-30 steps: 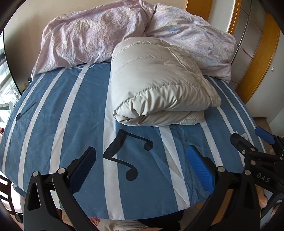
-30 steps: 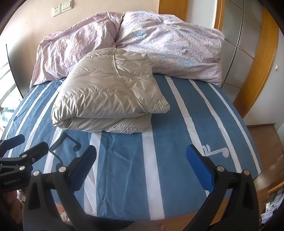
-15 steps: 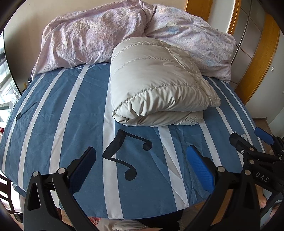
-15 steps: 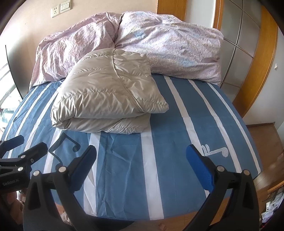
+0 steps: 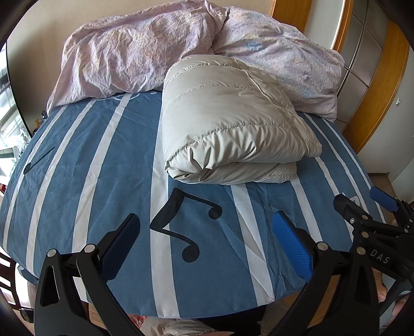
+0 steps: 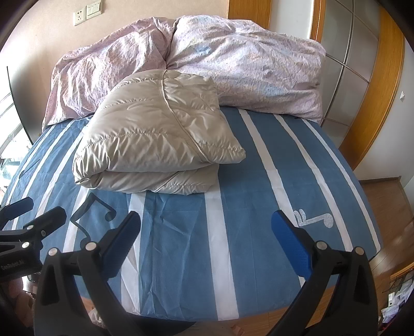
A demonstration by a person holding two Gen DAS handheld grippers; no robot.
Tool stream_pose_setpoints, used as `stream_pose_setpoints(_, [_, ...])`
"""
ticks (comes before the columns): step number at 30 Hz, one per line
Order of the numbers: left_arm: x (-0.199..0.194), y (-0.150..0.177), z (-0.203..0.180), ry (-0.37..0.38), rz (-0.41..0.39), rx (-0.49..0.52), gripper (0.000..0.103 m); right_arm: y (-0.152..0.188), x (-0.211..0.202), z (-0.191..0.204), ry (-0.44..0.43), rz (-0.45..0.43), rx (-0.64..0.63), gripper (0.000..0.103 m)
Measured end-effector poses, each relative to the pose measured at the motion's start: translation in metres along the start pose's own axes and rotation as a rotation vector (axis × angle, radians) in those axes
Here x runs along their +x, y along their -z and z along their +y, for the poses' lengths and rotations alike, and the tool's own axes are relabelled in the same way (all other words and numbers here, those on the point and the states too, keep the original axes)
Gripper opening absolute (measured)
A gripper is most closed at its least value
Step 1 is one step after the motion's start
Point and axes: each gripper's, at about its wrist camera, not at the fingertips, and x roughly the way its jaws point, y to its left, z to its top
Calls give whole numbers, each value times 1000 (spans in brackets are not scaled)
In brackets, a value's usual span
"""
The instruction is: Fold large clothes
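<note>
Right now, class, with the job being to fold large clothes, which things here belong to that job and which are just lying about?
Belongs to the job:
- beige puffer jacket, already folded on the bed
- left gripper, open
- right gripper, open

Just lying about:
- pink floral duvet
- blue striped bedsheet
- wall socket

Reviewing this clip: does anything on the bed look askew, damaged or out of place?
Nothing stands out. The beige puffer jacket lies folded in a compact bundle on the striped bedsheet, its far edge against the rumpled pink duvet. Left gripper and right gripper are both open, near the foot of the bed, holding nothing.
</note>
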Motion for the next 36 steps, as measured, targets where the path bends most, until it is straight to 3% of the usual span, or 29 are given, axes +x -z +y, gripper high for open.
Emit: stream_pose_setpoints(36, [2, 0, -3, -10, -3, 1, 102, 3, 8, 4, -22, 13, -9, 101])
